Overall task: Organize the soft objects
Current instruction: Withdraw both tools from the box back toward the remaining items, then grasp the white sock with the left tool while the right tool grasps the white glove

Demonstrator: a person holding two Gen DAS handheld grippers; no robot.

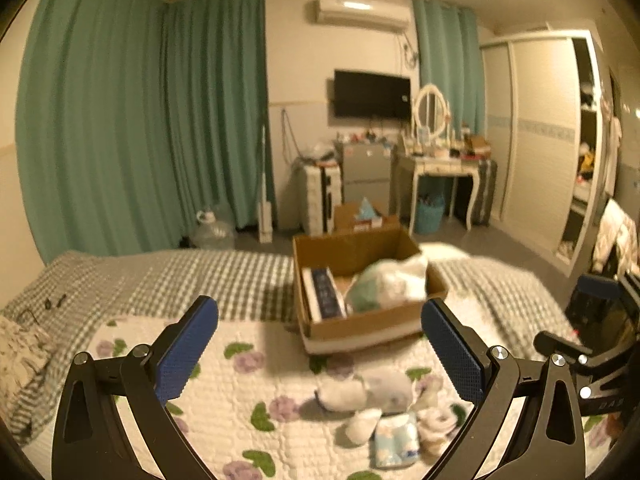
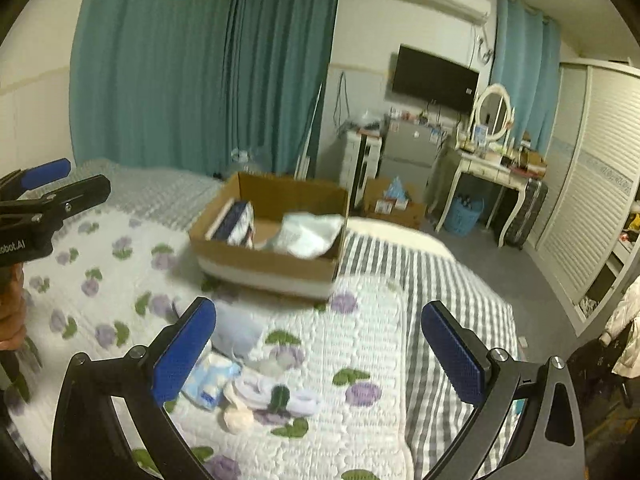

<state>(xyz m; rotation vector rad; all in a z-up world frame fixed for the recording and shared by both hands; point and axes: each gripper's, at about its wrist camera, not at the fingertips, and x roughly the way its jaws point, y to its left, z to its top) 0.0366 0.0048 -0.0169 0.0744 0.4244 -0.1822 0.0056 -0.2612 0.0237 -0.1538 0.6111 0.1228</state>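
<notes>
— Tissue pack [image 1: 396, 442] and the rolled socks [image 1: 436, 420] lie closest to us on the floral quilt [image 1: 224, 392], bunched in 1 small heap below our left claw [image 1: 320, 350].

— Both claws are spread wide and hold nothing; our right claw [image 2: 319, 350] hangs over the same heap. Which do we take first?

— We judge the pack: it sits at the heap's edge, so 1 claw can straddle it without snagging socks.

— Then we carry it to the cardboard box [image 1: 404, 322] just beyond — already holding a white bundle [image 1: 394, 280] and a blue-banded item [image 1: 326, 292] — and drop into the bare gap between them.
</notes>
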